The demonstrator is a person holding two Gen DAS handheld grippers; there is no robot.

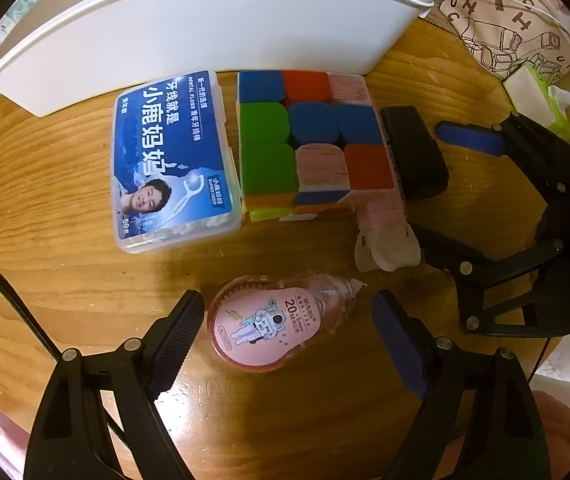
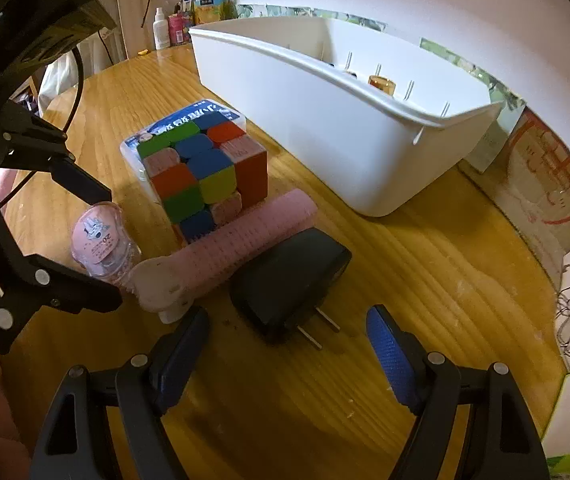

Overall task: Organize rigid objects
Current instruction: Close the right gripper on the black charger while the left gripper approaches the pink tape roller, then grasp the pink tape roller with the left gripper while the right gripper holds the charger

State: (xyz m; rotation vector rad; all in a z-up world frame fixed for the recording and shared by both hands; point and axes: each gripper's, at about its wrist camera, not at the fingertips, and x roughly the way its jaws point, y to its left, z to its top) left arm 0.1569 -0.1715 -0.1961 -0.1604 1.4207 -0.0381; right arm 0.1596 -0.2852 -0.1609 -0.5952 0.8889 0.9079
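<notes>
A varnished wooden table point(image 1: 65, 208) carries a long white plastic bin point(image 2: 325, 132) set against a pale wall, with bottles and clutter at the far end in the right wrist view. In front of the bin lies a row of loose items. A clear dental floss box point(image 1: 173, 160) with a blue label lies flat, touching the left face of a scrambled puzzle cube point(image 1: 309, 136). A pink ribbed hair roller point(image 2: 241, 236) lies along the cube's other side, and a black plug adapter point(image 2: 289, 280) lies just beside the roller, prongs pointing toward the right gripper. A pink correction tape dispenser point(image 1: 273, 324) lies nearest the left side, apart from the cube. The left gripper point(image 1: 289, 340) points steeply down with jaws spread wide on either side of the dispenser; the pads do not appear to touch it, though the left pad sits very close. The right gripper point(image 2: 289, 344) stands wide apart and empty, just short of the adapter's prongs. A printed fabric pouch point(image 1: 513, 20) and a tissue pack point(image 1: 537, 96) lie at the table's edge.
</notes>
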